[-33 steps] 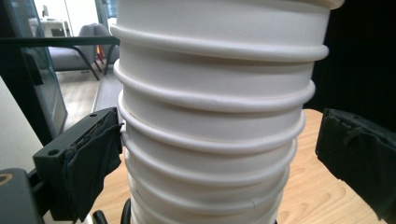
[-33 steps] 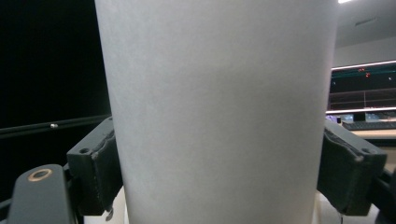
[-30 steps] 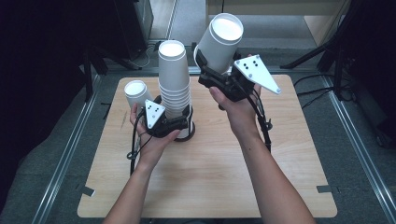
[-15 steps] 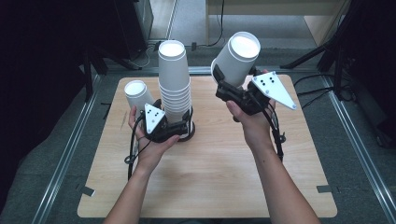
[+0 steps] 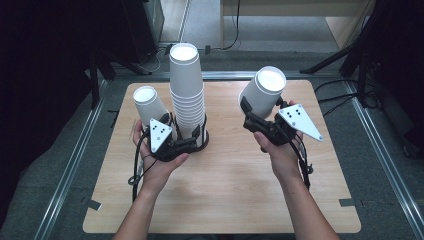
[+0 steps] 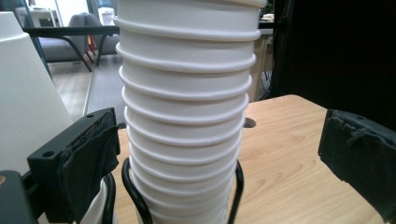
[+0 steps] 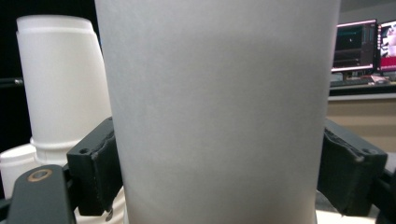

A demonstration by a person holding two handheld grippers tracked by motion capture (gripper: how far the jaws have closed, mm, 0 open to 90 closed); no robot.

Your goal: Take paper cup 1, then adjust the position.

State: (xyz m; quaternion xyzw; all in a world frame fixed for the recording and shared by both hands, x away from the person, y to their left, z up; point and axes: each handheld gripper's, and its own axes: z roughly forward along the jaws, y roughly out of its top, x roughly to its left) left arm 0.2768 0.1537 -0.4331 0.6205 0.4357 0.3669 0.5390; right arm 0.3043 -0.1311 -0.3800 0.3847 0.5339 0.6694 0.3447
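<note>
A tall stack of upside-down white paper cups [image 5: 186, 95] stands in a black wire holder [image 5: 204, 141] left of the table's middle. My left gripper [image 5: 192, 137] is open at the stack's base. In the left gripper view the stack [image 6: 187, 116] rises between the jaws, with a gap on the right side. A single upside-down cup [image 5: 149, 106] stands just left of the stack. My right gripper [image 5: 255, 112] is shut on another single white cup [image 5: 262, 92], held tilted above the table's right half. This cup [image 7: 219, 112] sits pinched between both pads.
The wooden table [image 5: 225, 200] lies inside metal floor rails [image 5: 70, 165]. Black stand legs [image 5: 350, 55] stand beyond the far right corner. Monitors [image 7: 359, 42] glow in the background of the right gripper view.
My right gripper has carried its cup from beside the stack's top to the right and downward. The left gripper and the stack have stayed in place.
</note>
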